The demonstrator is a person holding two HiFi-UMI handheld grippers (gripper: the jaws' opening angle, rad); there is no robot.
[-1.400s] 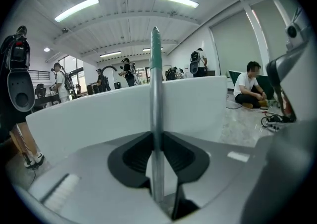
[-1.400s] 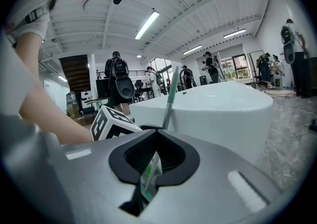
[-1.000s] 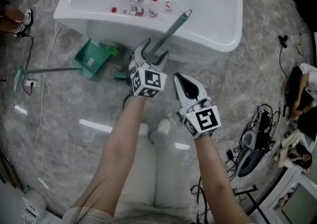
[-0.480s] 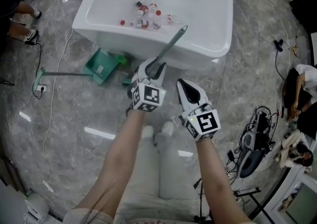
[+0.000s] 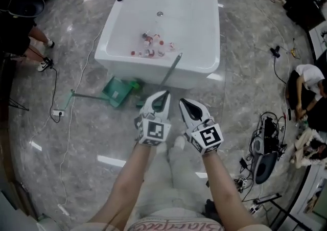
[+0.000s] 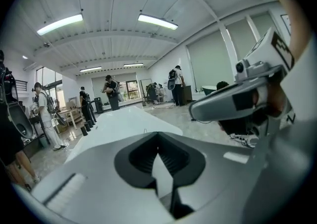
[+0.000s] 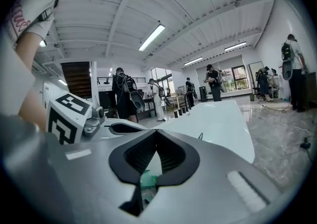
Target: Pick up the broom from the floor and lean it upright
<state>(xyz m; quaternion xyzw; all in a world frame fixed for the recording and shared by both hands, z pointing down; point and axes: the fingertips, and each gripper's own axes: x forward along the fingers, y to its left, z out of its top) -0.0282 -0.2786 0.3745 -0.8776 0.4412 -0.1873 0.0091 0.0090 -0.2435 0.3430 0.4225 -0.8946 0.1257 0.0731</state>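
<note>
The broom's grey handle leans up against the front rim of the white bathtub. Its green foot shows on the floor just left of my left gripper. That gripper's jaws have just been closing and now meet with nothing between them; the left gripper view shows only the tub through the gap. It hovers just below the handle's lower end, apart from it. My right gripper hangs beside it, shut and empty, and in its own view a bit of green shows beneath.
A green dustpan with a long handle lies on the floor left of the broom. Small bottles lie in the tub. A person stands at the left, and another sits at the right near cables and gear.
The left gripper, open around the broom handle before, has shut and come off it. Both grippers have risen and the view has pulled up and back. The broom stays leaning on the tub.
</note>
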